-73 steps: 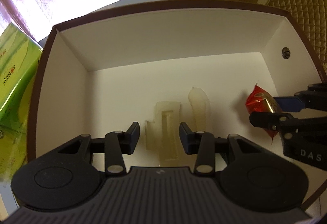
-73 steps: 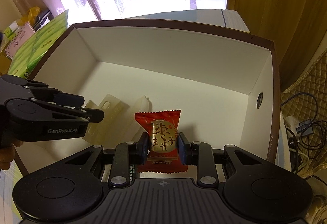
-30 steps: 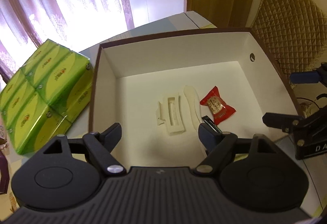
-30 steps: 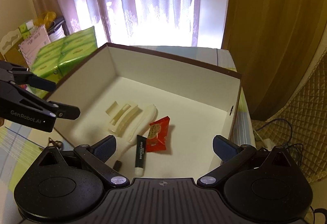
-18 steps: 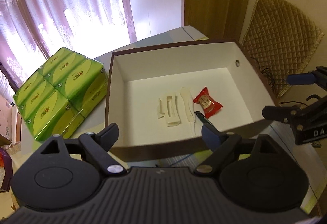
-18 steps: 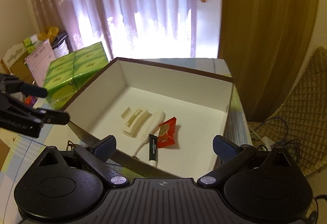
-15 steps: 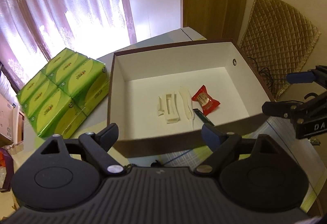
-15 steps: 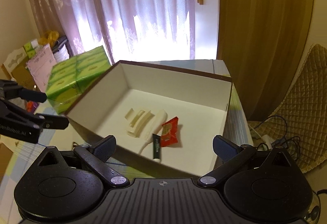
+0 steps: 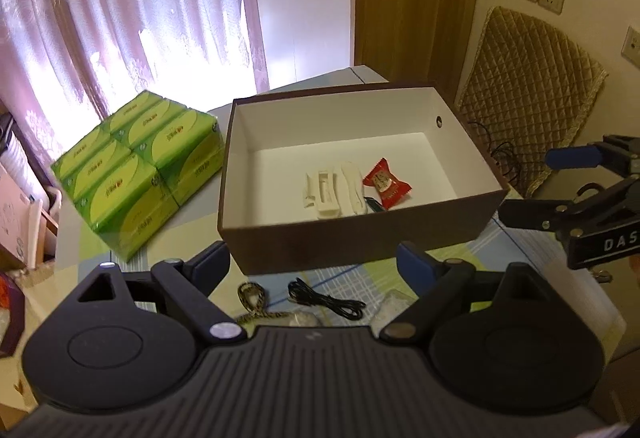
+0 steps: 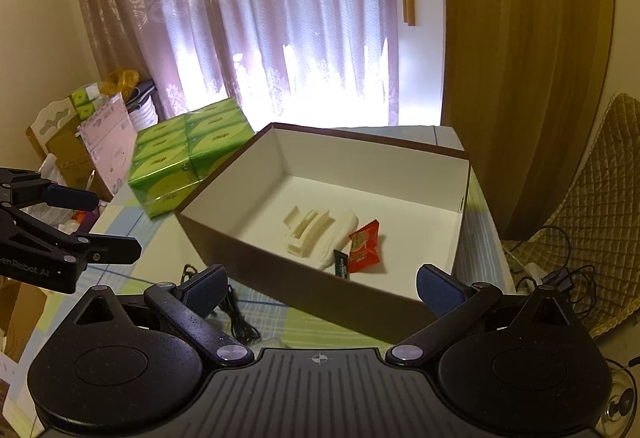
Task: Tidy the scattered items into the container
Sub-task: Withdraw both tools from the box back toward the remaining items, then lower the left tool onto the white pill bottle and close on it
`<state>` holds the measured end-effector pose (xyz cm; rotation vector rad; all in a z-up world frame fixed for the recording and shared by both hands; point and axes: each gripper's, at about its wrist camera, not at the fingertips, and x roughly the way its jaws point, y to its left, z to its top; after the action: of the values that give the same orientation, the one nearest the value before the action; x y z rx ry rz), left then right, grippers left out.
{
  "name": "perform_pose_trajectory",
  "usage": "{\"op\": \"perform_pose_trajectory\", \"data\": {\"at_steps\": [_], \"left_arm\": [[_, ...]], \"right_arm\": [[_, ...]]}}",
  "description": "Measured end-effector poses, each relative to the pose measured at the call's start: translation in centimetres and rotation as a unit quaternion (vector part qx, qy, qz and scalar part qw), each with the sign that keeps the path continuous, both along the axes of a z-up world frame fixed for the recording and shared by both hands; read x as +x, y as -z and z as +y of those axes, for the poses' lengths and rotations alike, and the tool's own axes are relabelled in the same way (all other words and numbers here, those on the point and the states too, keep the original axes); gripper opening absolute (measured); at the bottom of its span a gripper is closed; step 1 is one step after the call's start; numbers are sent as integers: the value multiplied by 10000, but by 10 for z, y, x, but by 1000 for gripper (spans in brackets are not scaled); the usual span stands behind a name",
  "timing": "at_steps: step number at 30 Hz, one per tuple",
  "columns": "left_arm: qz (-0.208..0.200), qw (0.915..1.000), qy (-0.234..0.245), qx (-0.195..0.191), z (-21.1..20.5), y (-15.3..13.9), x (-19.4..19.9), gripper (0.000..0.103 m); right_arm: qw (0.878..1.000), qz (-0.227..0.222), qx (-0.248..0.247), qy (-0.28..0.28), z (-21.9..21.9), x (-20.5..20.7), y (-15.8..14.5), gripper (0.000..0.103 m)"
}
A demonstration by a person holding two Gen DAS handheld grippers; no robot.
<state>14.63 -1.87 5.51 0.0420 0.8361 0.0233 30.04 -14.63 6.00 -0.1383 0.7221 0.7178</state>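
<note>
The counter (image 9: 92,238), covered with a pale checked cloth, carries everything here. At its far left corner sits a stack of green tissue packs (image 9: 140,166), just beside the left wall of the box. The brown box (image 9: 360,230) with its white inside takes up the middle and far right of the counter, its long brown wall facing the near edge.

Inside the box, towards its near wall, lie a cream plastic clip (image 9: 324,192), a white slim piece (image 9: 354,184) touching it on the right, a red sweet wrapper (image 9: 386,184) further right, and a dark green tube (image 10: 341,264) tucked between the white piece and the wrapper, partly hidden by the wall.

The left gripper (image 9: 314,264) hangs above the near edge of the counter with its fingers (image 9: 212,266) spread wide and nothing between them; the box lies beyond the fingertips, well clear of both. The right gripper (image 10: 320,288) hangs likewise at the near right, its fingers (image 10: 440,290) spread wide and empty, the box's near corner showing in the gap beyond them.

On the counter between the box and the near edge lie a coiled black cable (image 9: 328,302), a patterned cord (image 9: 252,296) to its left and a small clear bag (image 9: 390,304) to its right, all below the left fingers and untouched.
</note>
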Motion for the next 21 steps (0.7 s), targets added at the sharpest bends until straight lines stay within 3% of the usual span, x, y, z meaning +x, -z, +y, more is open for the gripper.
{"op": "perform_pose_trajectory", "data": {"at_steps": [9, 21], "left_arm": [[-4, 10000, -84, -21, -4, 8, -32, 88], [465, 9986, -184, -159, -11, 62, -64, 87]], "right_arm": [[10000, 24, -3, -97, -2, -23, 5, 103], [9986, 496, 3, 206, -20, -39, 38, 103]]}}
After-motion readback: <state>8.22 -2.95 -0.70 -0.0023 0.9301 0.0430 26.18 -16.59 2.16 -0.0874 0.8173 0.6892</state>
